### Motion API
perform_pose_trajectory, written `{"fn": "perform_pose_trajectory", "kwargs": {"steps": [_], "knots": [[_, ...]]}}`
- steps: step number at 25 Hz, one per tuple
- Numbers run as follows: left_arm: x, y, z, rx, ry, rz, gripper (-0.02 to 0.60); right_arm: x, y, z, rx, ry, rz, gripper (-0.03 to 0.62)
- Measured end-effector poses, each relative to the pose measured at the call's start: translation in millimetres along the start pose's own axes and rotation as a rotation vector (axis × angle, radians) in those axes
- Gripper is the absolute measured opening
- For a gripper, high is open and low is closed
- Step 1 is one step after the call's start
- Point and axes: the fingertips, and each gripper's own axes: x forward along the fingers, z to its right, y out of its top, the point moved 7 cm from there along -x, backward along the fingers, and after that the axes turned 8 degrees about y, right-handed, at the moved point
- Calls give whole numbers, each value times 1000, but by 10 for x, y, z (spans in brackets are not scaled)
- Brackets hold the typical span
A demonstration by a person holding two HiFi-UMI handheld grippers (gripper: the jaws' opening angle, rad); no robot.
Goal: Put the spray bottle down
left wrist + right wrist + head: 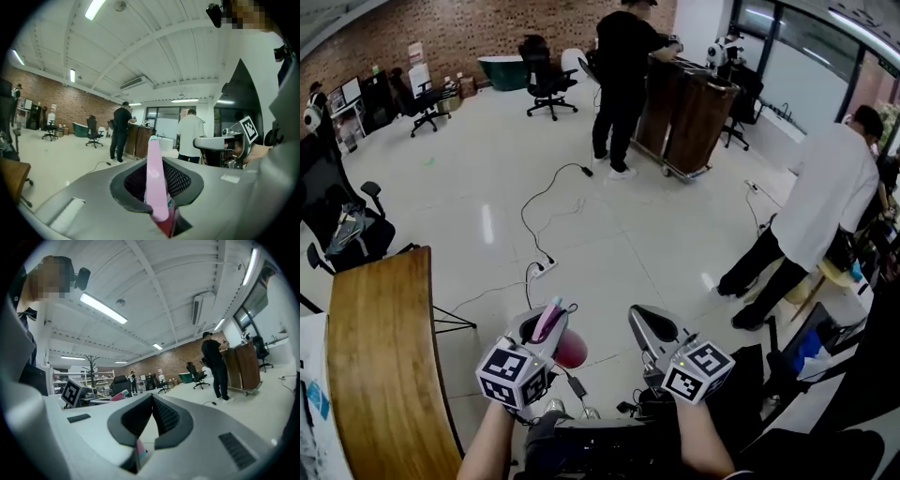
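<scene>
The spray bottle has a dark red body and a pale pink trigger head that sticks up between the jaws. My left gripper is shut on it and holds it in the air over the floor, at the lower middle of the head view. In the left gripper view the spray bottle's pink head rises between the pads of the left gripper. My right gripper hovers just right of the bottle. In its own view the right gripper has its jaw tips together and nothing held.
A curved wooden table runs along the left. A black office chair stands behind it. A cable with a power strip lies on the pale floor. One person stands at a wooden cabinet, another person at the right.
</scene>
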Motion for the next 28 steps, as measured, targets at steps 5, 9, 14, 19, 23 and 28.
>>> {"fn": "perform_pose_trajectory", "kwargs": {"steps": [5, 9, 14, 19, 23, 28], "knots": [[-460, -54, -286, -31, 179, 14, 75, 493, -55, -201, -1, 186, -45, 0], [-888, -97, -496, -59, 326, 29, 74, 882, -119, -479, -4, 339, -85, 0], [-1434, -227, -686, -115, 497, 41, 74, 1302, -204, -891, -14, 521, -138, 0], [-1947, -293, -837, -139, 652, 63, 74, 1672, -317, -1308, -18, 675, -184, 0], [-2367, -355, -966, -161, 775, 81, 74, 1981, -429, -1694, -26, 803, -217, 0], [-2875, -402, -1130, -185, 924, 100, 75, 2366, -537, -2228, -43, 961, -247, 0]]}}
